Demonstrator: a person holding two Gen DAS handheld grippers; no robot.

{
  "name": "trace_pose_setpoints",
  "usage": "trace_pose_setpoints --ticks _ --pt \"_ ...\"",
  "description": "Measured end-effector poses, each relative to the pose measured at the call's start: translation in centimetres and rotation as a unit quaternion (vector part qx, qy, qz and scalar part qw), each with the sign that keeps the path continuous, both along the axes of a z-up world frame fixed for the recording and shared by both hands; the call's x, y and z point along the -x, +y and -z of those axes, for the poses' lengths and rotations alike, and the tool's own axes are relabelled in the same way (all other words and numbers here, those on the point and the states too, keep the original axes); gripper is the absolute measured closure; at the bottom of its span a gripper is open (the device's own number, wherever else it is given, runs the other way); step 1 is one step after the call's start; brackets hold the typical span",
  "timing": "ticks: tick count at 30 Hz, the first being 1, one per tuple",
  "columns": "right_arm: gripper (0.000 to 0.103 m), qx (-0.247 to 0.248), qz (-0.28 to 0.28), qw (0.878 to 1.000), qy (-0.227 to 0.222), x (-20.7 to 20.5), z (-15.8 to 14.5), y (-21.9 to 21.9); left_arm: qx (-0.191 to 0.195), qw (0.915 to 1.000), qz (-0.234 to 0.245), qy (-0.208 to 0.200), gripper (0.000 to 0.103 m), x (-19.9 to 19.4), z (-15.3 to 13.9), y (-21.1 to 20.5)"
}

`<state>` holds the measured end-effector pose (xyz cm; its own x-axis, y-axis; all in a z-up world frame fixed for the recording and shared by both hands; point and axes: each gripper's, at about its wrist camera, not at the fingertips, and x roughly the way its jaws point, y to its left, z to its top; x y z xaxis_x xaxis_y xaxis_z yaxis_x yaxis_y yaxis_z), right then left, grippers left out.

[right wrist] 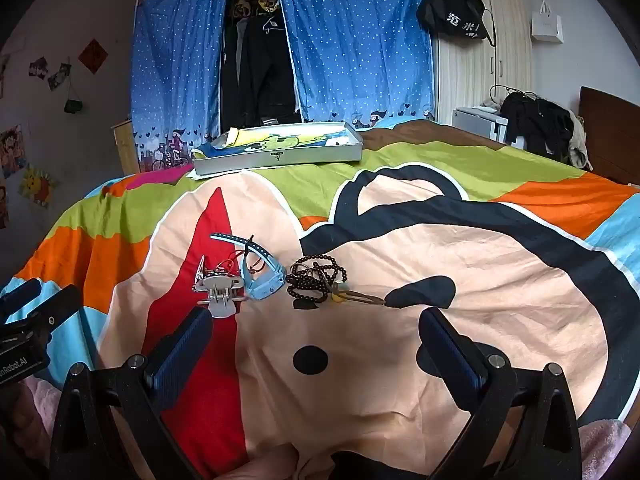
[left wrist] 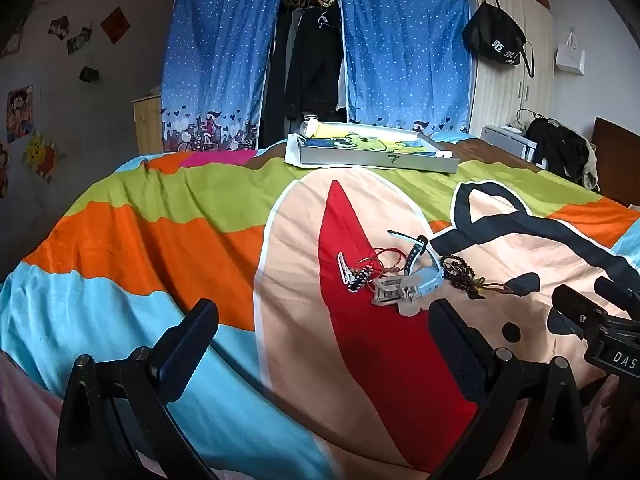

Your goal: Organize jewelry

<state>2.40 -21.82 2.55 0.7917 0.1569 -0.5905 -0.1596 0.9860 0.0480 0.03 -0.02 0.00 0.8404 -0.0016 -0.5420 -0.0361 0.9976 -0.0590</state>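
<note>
My left gripper [left wrist: 324, 320]: matt black plastic arms, finger pads [left wrist: 188, 344] ribbed dark blue, rubbery-looking; bare metal pivot pins. My right gripper [right wrist: 316, 334]: same finish. Bedspread [right wrist: 400, 380]: soft matt printed cloth, lightly creased. Watch [right wrist: 262, 286]: smooth pale-blue plastic strap, slight sheen. Hair claw [right wrist: 220, 300]: grey plastic, dull. Bead string [right wrist: 316, 280]: dark, glossy round beads, wood or stone, cannot tell. Tray [right wrist: 280, 158]: smooth silvery-grey wall, satin. Curtains [right wrist: 360, 40]: thin dotted cloth. Headboard [right wrist: 608, 128]: dark wood.
</note>
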Motion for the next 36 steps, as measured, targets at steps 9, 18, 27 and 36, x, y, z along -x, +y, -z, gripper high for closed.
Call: trace_pose_setpoints --ticks 9,18,27,36 --pt "0.0 0.001 0.0 1.0 0.0 0.0 0.0 0.0 -0.002 1.0 0.003 -0.005 0.001 0.2 0.9 0.5" --pt "0.0 0.002 0.0 1.0 -0.001 0.1 -0.1 0.1 -0.003 1.0 0.002 0.0 0.001 0.0 0.6 -0.1" --pt "0.0 0.002 0.0 1.0 -0.001 0.1 -0.1 0.1 -0.003 1.0 0.002 0.002 0.001 0.2 0.9 -0.1" --pt "0.0 0.003 0.0 1.0 0.0 0.1 -0.1 0.1 -0.004 1.0 0.001 0.002 0.001 0.1 0.7 -0.2"
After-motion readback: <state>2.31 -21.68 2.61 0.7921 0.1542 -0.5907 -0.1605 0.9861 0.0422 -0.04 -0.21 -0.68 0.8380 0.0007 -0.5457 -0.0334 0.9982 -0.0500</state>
